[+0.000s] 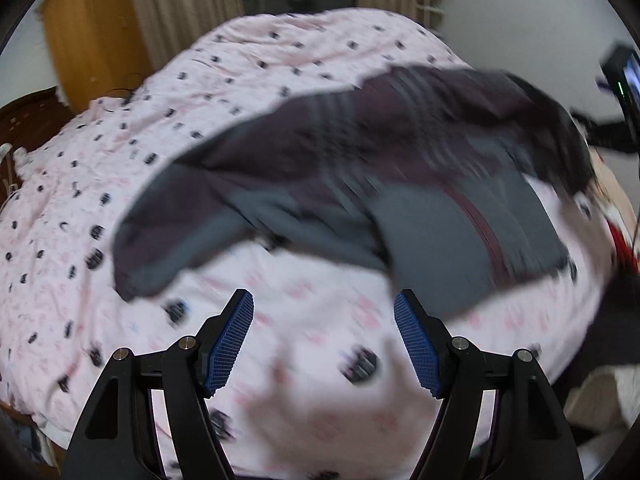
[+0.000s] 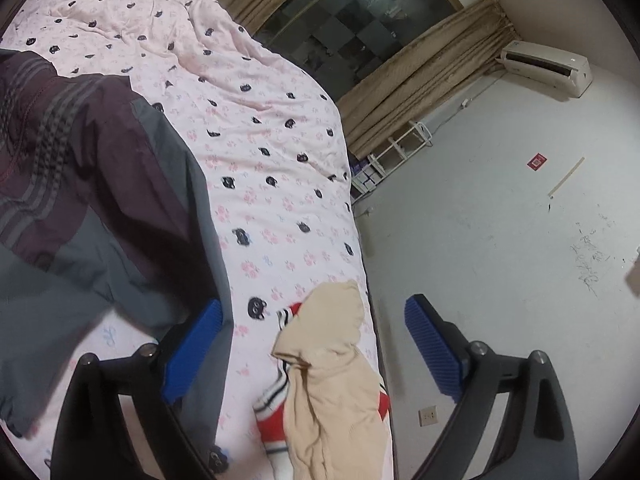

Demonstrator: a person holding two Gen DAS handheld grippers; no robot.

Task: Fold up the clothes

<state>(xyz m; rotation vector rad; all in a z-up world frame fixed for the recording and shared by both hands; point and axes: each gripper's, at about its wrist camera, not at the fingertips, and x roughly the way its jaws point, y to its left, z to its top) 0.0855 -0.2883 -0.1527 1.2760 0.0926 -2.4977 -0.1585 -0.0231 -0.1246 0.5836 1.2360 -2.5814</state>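
A dark maroon and grey jacket point(image 1: 360, 160) with striped sleeves lies spread and rumpled on a bed with a pink cat-print cover point(image 1: 120, 160). My left gripper point(image 1: 324, 304) hovers open over bare cover, just short of the jacket's near edge, with nothing between its fingers. In the right wrist view the jacket point(image 2: 100, 160) fills the left side. My right gripper point(image 2: 314, 304) stands wide open. The jacket's grey hem hangs beside its left pad point(image 2: 192, 352), but the pads do not press on it. A cream and red garment point(image 2: 328, 360) lies between the fingers, lower down.
The bed cover point(image 2: 260, 120) ends at its right edge by a white wall. Curtains point(image 2: 400, 92), a dark window, an air conditioner point(image 2: 548, 66) and a white rack point(image 2: 392, 152) stand beyond. A wooden wardrobe point(image 1: 88, 32) is at the far left.
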